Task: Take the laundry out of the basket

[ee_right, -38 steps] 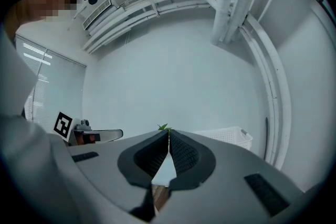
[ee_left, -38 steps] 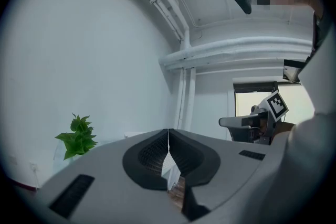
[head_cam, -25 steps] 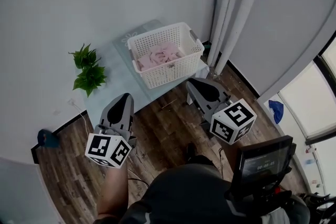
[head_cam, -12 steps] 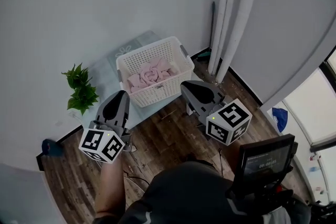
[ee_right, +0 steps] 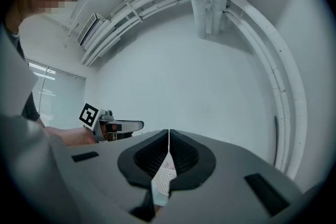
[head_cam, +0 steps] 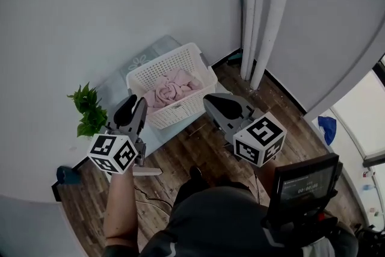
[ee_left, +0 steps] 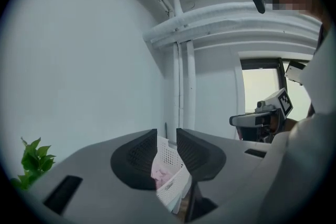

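**Grippers Hovering at Laundry Basket, Nothing Lifted Yet**

A person is holding two handheld grippers near a white basket [head_cam: 180, 108] that is sitting on a low pale table [head_cam: 139, 63] in a corner, beside a plant [head_cam: 89, 111] and two wall pipes [head_cam: 264, 15]; the pink laundry [head_cam: 171, 86] is lying bunched inside the basket, none of it out. The left gripper [ee_left: 166, 134] is hovering by the basket's left corner, short of the rim; its jaws have just been opening and are standing only a narrow gap apart; nothing is sitting between them, only a view of basket and cloth beyond. The right gripper [ee_right: 168, 136] is hanging near the basket's right front, its jaws meeting at the tips and holding nothing.

Several things could be going wrong from here. With so slim a gap, the left jaws are likely to be pushing the cloth down rather than taking it; the right gripper is gripping nothing until it opens. The basket is looking light, and its near wall is standing close to the table's front edge; cloth catching on the lattice during a pull could be dragging or tipping it off. A jaw tip going in too close to the wall risks snagging in the holes; the bunched cloth may be coming up half-held and dropping to the floor.
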A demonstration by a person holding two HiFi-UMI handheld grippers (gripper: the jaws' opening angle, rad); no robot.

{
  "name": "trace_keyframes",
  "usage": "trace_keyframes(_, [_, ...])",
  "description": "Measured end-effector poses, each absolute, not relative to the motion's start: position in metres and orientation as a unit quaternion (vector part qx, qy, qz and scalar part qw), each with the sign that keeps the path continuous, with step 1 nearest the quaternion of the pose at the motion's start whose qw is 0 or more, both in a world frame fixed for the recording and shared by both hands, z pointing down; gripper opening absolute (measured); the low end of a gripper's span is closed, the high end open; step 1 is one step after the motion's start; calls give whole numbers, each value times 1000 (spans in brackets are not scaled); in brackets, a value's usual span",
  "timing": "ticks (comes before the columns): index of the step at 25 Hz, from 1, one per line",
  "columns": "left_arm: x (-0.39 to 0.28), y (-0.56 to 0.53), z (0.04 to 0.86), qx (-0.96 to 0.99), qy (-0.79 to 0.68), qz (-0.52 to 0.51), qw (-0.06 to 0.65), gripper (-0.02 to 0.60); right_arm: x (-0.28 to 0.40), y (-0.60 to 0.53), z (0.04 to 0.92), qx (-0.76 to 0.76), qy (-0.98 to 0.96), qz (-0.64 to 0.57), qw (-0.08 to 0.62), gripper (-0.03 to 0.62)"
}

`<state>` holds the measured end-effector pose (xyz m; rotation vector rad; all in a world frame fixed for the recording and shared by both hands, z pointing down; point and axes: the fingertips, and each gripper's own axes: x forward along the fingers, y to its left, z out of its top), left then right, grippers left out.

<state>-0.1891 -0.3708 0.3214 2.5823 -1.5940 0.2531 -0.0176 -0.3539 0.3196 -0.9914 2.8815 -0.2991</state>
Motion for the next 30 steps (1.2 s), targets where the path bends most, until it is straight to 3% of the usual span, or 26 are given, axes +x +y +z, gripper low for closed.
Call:
trace_keyframes(12, [-192,-474,389,867,-445,216,60,342,-18,-411,327,-378,921,-94,21,20])
trace_keyframes(20, [-202,-521,488,846,-362,365,139,405,-22,-447,336,-409,907,-99,11,20])
trace_keyframes(23, [-203,-530,527,827,-332,427,157,504,-20,-456,343,-423,900,-107,8,20])
trace_keyframes(30, [-202,-542,578,797,-287,497,189,537,-14,-467,352,-451,885,-114,6,19])
